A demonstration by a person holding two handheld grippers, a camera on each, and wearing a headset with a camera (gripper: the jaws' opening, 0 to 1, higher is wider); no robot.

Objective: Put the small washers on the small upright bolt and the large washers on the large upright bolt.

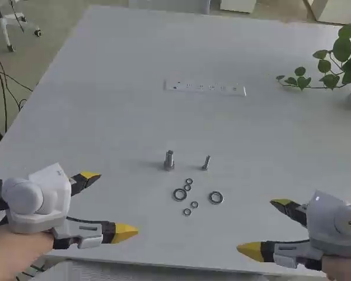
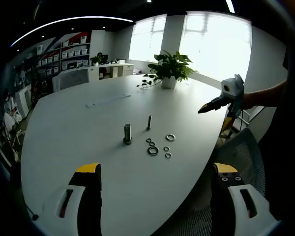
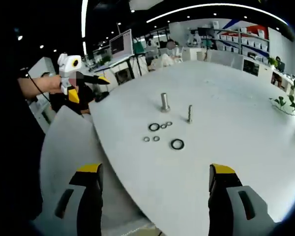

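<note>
We find open tabletop (image 1: 105,123) left, right and near of the washers (image 1: 179,195); the large bolt (image 1: 169,160) and small bolt (image 1: 206,162) stand just beyond.

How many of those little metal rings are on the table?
6. Two large silver metal rings lie apart, two small ones sit just in front of the upright bolts, two more small ones nearer the white table's edge. None seems hidden.

Head view looks down over the table (image 1: 105,105); gripper views face its large bolt (image 1: 169,160) from opposite sides
</note>
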